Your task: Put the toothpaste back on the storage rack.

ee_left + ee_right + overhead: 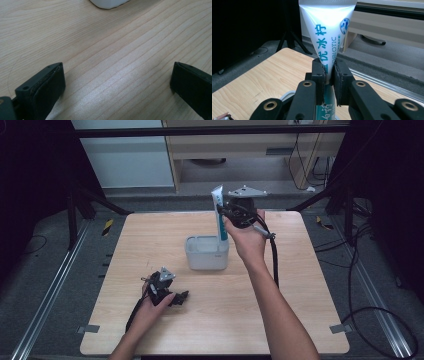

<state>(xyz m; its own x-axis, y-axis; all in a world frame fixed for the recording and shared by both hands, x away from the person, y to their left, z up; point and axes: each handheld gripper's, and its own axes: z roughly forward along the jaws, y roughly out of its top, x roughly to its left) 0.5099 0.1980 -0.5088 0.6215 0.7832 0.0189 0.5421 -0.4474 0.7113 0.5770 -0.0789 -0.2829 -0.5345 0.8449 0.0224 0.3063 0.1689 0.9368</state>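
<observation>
My right tool [226, 214] pinches the white toothpaste tube [218, 212] upright at centre frame, its lower end inside the grey-white holder [206, 254] on the surface [280, 285]. My left tool [181, 297], lower left, rests spread wide, nothing between.

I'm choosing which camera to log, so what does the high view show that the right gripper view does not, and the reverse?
High view alone: the left gripper resting low on the table, the white bin in full, and both forearms.
Right gripper view alone: the blue print on the tube and the pads pinching its middle.
Both: the right gripper holding the tube upright over the bin.
</observation>
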